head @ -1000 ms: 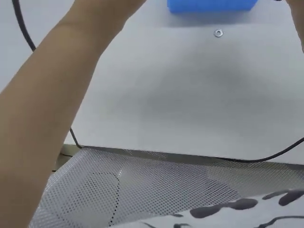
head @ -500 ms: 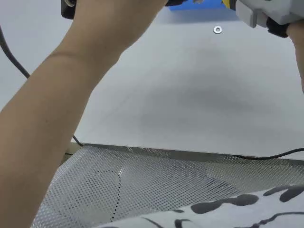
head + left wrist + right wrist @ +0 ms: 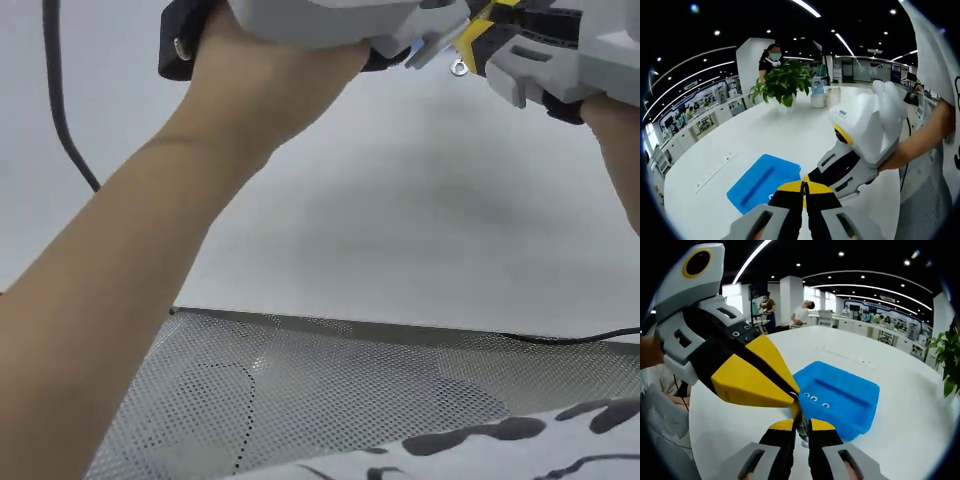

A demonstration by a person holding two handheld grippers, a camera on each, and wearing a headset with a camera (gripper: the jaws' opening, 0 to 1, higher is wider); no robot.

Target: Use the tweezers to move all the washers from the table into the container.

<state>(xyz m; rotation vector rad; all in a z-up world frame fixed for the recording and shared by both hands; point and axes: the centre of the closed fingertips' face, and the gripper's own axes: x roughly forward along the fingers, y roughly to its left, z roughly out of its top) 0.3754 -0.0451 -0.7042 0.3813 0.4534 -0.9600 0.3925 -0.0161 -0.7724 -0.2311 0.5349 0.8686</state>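
Note:
My left gripper [image 3: 803, 189] has its yellow jaws pressed together on a thin strip. In the right gripper view it [image 3: 794, 391] comes in from the left, tip to tip with my right gripper [image 3: 801, 427]. The slim metal tweezers [image 3: 799, 416] run from the left gripper's tip down between the right gripper's jaws, which are shut on them. Behind sits the blue container [image 3: 846, 396] with three washers [image 3: 814, 398] inside. One washer [image 3: 458, 68] lies on the white table, just below the grippers [image 3: 470, 35] in the head view.
A perforated metal panel [image 3: 330, 390] borders the table's near edge, with a black cable [image 3: 590, 336] along it. Another black cable [image 3: 55, 100] hangs at the left. A potted plant [image 3: 782, 85] and a person stand far across the table.
Both grippers have come down into the top of the head view and now cover the blue container. The washer on the table has not moved.

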